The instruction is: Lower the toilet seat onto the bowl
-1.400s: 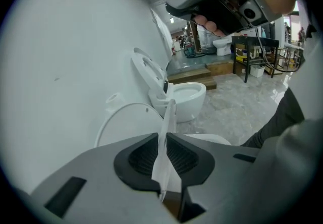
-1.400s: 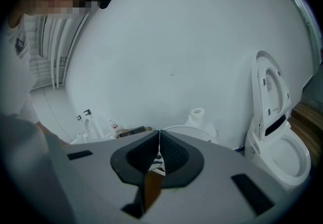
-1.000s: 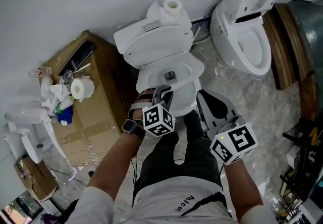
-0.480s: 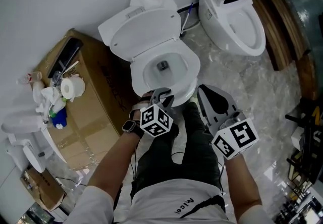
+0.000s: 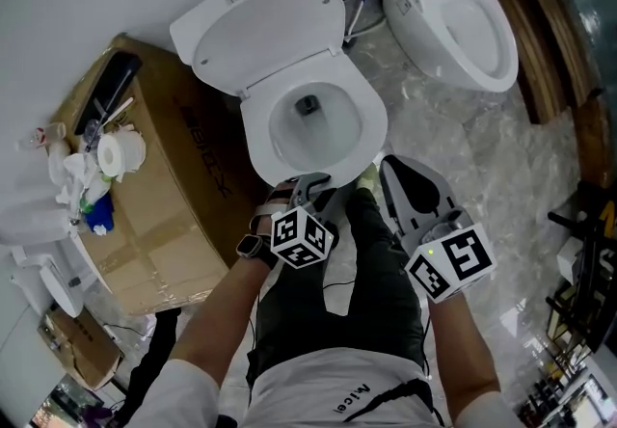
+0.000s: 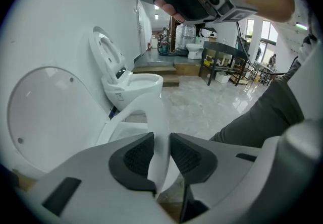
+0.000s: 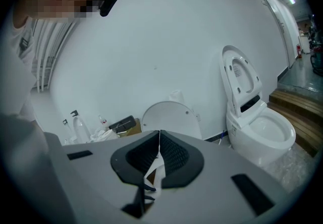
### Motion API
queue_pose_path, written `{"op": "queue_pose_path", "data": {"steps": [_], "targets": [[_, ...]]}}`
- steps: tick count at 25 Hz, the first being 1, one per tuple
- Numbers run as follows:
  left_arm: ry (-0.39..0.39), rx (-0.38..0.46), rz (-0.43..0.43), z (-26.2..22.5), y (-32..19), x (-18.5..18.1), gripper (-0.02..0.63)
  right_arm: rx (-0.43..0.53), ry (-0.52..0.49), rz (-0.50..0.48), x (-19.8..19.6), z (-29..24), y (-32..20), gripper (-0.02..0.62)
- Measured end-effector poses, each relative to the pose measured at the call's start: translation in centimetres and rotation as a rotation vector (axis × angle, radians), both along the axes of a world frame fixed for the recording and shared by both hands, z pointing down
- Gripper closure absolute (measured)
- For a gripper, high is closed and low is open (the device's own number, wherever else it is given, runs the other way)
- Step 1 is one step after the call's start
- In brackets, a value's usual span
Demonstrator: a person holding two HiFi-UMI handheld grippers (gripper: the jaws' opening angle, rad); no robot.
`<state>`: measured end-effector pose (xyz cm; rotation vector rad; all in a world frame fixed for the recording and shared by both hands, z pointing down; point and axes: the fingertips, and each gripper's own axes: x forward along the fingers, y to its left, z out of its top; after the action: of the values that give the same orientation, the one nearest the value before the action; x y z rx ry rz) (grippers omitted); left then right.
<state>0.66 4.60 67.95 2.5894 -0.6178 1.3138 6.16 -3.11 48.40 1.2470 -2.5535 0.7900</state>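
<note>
While the jaws of the left gripper [image 5: 310,182] are opening, the front edge of the toilet seat [image 5: 254,127] stands between its pads [image 6: 135,155]. The pads are drawn off it, so it looks released rather than held. The right gripper [image 5: 393,166] hangs just to the right and nearer, over the person's leg, with its jaws closed together on nothing I can make out.

From the head view the seat appears to lie down on the bowl [image 5: 378,148], with the lid [image 5: 260,31] standing up against the tank at the far side. The step in hand seems to be letting go.

To do that well, I would let the jaws part fully first. Then I would draw the gripper straight back toward the near side, level with the seat, so neither pad catches the rim and lifts it.

The near lip of the bowl is hidden under the left gripper and its marker cube [image 5: 303,235]. I therefore cannot tell whether the seat sits flush there. The hinges are covered by the lid. Through the right gripper's own view a pale shape shows below its pads, and I cannot say what it is.
</note>
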Motion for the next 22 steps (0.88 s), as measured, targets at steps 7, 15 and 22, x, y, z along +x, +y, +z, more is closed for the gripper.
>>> {"op": "queue_pose_path", "data": {"steps": [7,15,22], "targets": [[0.024,-0.052,0.027,3.5,2.4,1.4,0.495,-0.021,0.007,0.019,1.2,2.8,0.6,0.578],[0.047,-0.103,0.050,8.5,4.9,2.5,0.495,-0.032,0.021,0.022,1.4,6.4,1.7,0.578],[0.051,-0.129,0.066,12.8,6.5,3.1,0.495,-0.031,0.018,0.028,1.1,9.2,2.7,0.578]]}}
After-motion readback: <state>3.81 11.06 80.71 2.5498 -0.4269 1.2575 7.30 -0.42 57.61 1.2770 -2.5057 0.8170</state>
